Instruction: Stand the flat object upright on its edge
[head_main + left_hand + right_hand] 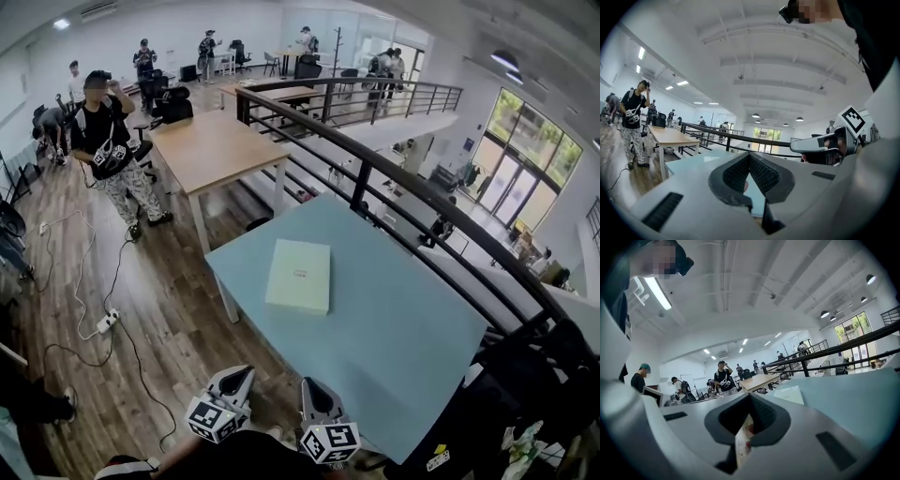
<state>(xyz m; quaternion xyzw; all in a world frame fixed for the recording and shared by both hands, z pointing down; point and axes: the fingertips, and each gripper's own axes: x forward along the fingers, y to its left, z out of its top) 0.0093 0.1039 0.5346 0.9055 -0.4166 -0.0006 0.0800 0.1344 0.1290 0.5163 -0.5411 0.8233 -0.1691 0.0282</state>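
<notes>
Flat box point(298, 275) lies flat mid-tabletop point(403, 347), well ahead of both tongs, its long axis running away from the person. Left tongs point(241, 375) and right tongs point(311, 386) are pressed together, empty, by the near edge. Neither is clearly nearer.
</notes>
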